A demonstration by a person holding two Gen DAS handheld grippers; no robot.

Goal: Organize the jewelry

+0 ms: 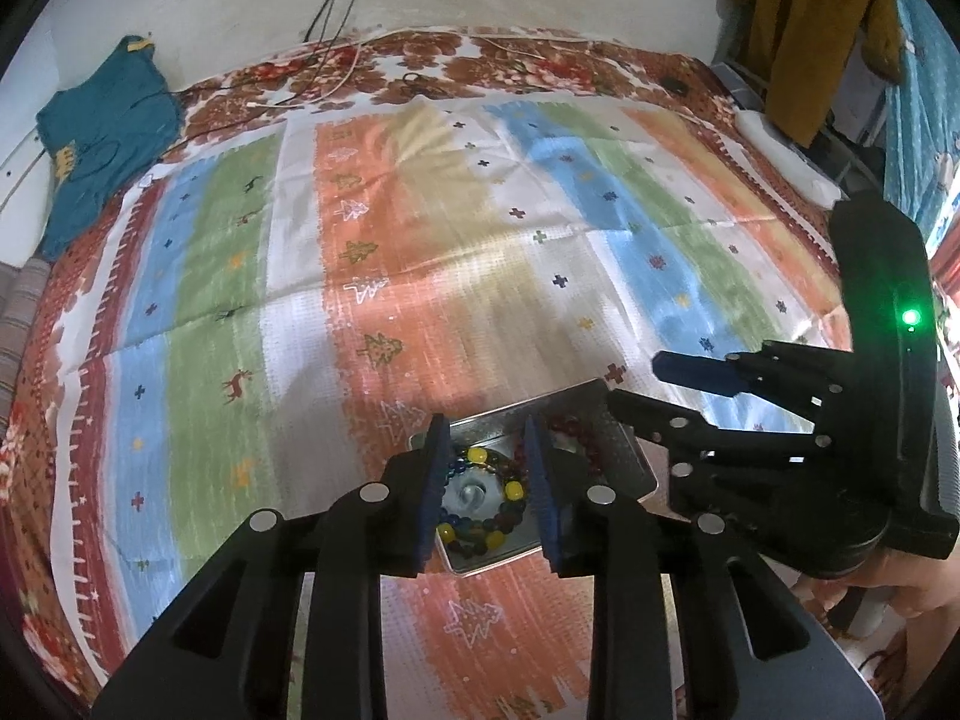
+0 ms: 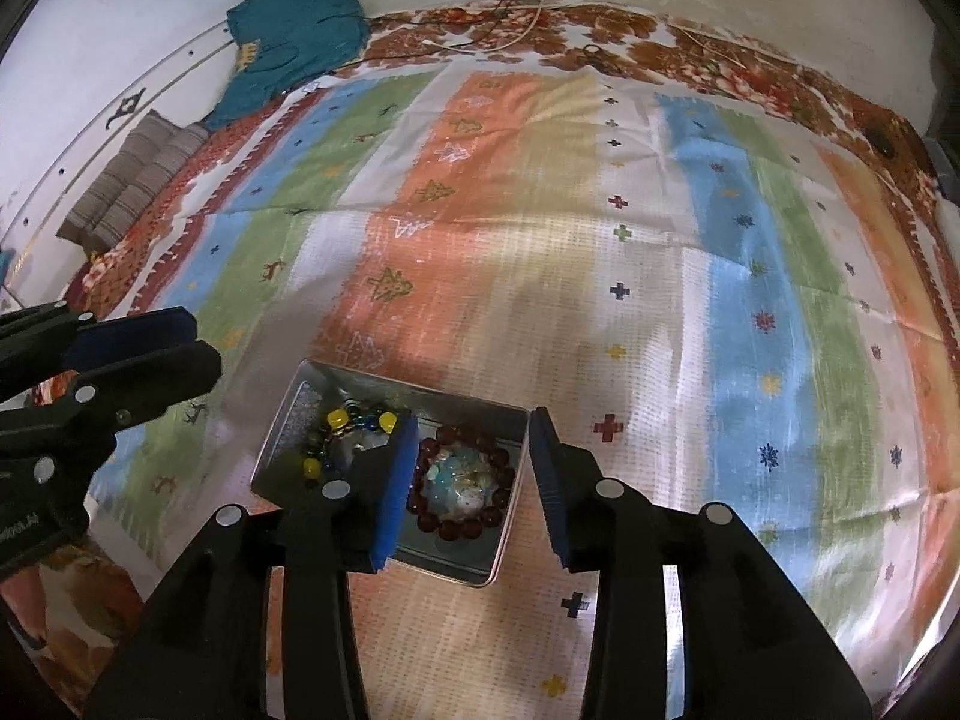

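Left wrist view: the left gripper [image 1: 487,489] hovers over the metal tin [image 1: 618,444], jaws part open and holding nothing. The multicoloured bead bracelet [image 1: 480,501] lies coiled inside the tin, directly below. The right gripper [image 1: 660,396] hangs just beside.

Right wrist view: the right gripper [image 2: 474,480] stands part open and empty above the dark red bead bracelet [image 2: 462,483], also in the tin. Both pieces appear stowed; no loose jewelry shows on the striped cloth [image 2: 600,240]. The tin walls sit close to the fingers; room is ample elsewhere.
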